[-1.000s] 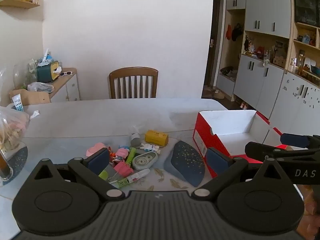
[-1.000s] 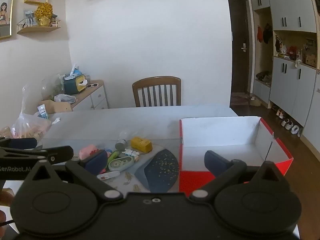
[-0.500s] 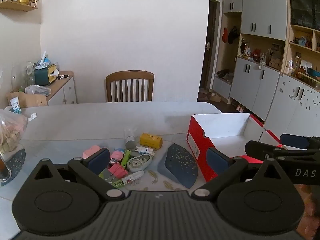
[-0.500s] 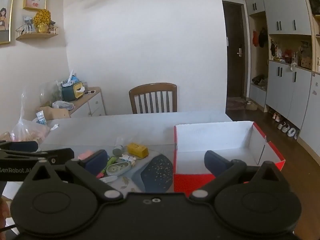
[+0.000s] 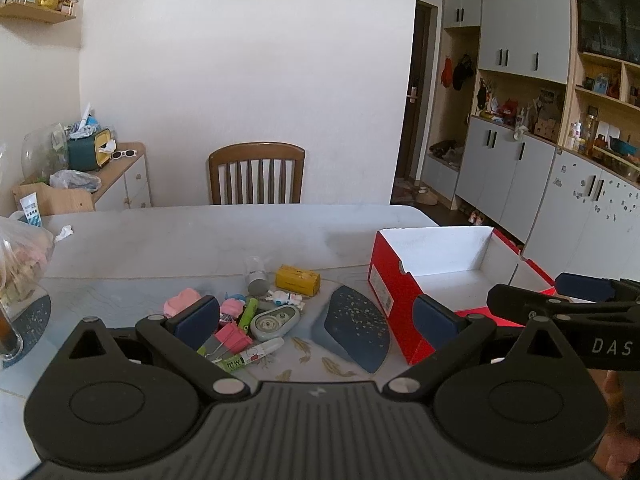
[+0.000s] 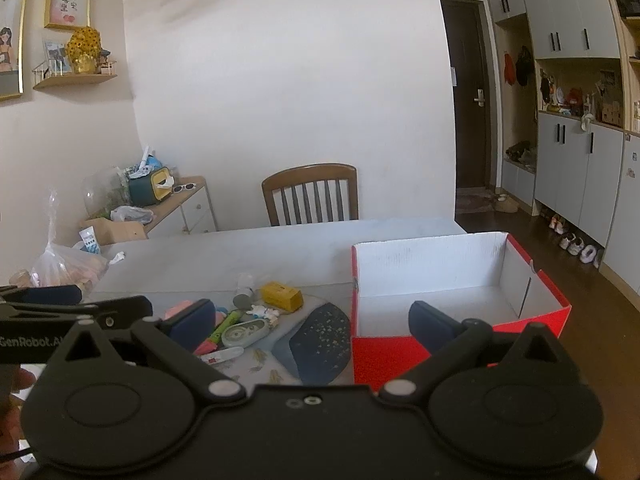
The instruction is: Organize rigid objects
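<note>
Left wrist view: left gripper (image 5: 316, 318) wide open, empty, above small clutter (image 5: 248, 312) | right gripper (image 6: 312, 318) wide open, empty | red box (image 6: 460, 300) beside.

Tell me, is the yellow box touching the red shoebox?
Apart. The left wrist view shows bare table between the yellow box and the red shoebox; the right wrist view agrees.

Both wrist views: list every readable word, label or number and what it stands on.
"DAS": on the right gripper, cut off at the frame edge.
"GenRobot.A": on the left gripper, cut off.
Red box side label: too small to read.
Green tube: print blurred.
Framed picture: characters unreadable.
</note>
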A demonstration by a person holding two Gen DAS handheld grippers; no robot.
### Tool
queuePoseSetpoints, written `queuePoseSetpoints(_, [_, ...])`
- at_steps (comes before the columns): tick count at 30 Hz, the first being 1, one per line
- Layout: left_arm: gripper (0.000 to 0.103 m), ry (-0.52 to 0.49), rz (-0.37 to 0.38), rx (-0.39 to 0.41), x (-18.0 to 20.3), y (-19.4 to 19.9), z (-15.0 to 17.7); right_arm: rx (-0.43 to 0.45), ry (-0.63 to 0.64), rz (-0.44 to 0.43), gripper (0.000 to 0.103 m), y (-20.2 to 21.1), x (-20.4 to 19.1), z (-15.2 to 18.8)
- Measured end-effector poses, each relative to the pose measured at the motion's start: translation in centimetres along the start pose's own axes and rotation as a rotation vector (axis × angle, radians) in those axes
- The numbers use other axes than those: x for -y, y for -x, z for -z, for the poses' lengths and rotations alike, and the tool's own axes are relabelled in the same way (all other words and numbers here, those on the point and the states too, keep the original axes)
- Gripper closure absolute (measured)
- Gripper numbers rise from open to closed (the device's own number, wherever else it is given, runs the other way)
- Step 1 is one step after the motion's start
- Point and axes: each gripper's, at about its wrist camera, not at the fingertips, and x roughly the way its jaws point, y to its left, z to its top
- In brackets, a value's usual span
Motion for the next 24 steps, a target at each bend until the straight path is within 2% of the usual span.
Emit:
queuePoseSetpoints(15, [0.0,-0.01,-0.01,0.005,-1.9,-0.5,0.1,-0.006,0.014,-0.013,0.0,-0.7,-1.9,-0.1])
queuePoseSetpoints(24, [0.0,0.005,0.034,-0.006,-5.6,-2.0,-0.7,-0.011,0.033,0.012,0.001,-2.5,-4.6,-0.6])
